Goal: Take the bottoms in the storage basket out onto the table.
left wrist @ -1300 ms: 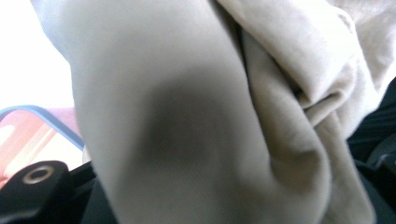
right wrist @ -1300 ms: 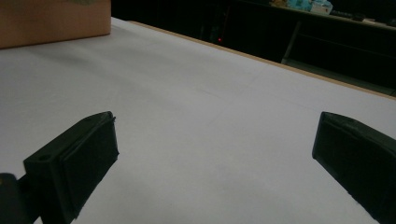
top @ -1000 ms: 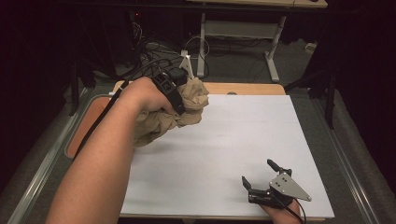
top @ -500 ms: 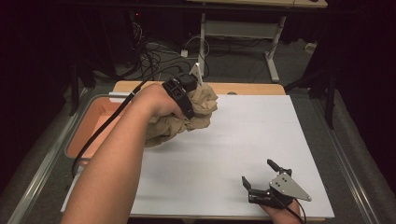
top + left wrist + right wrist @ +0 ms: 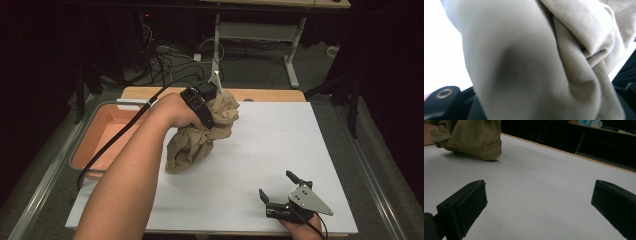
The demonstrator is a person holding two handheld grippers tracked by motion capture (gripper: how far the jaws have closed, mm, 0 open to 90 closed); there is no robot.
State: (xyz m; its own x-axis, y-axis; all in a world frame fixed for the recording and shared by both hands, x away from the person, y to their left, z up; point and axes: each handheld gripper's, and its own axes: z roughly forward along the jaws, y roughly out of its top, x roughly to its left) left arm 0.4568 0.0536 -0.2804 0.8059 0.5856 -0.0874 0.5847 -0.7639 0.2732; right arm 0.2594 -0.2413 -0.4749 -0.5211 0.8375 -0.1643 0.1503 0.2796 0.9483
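Left gripper (image 5: 212,107) clamped on a bunched tan cloth (image 5: 200,137), jaws buried in the fabric near the top of the bundle. Cloth hangs down from the grip, crumpled, lower end touching or just above the white surface (image 5: 260,165); can't tell which from the high view. In the left gripper view the cloth (image 5: 536,65) sits right against the lens, blurred folds, bright white behind. Left forearm (image 5: 130,185) comes in diagonally from bottom left, black cable (image 5: 115,140) trailing off the gripper over the pink tray (image 5: 97,145). Tray sits at the left edge of the surface, beside the cloth.

Right gripper (image 5: 280,192) rests low near the front right of the surface, well apart from the cloth, jaws spread wide with nothing between them, grey three-cornered plate on top. In the right gripper view its own jaws frame bare white surface; cloth (image 5: 471,140) shows at upper left, its bottom fold down on the surface.
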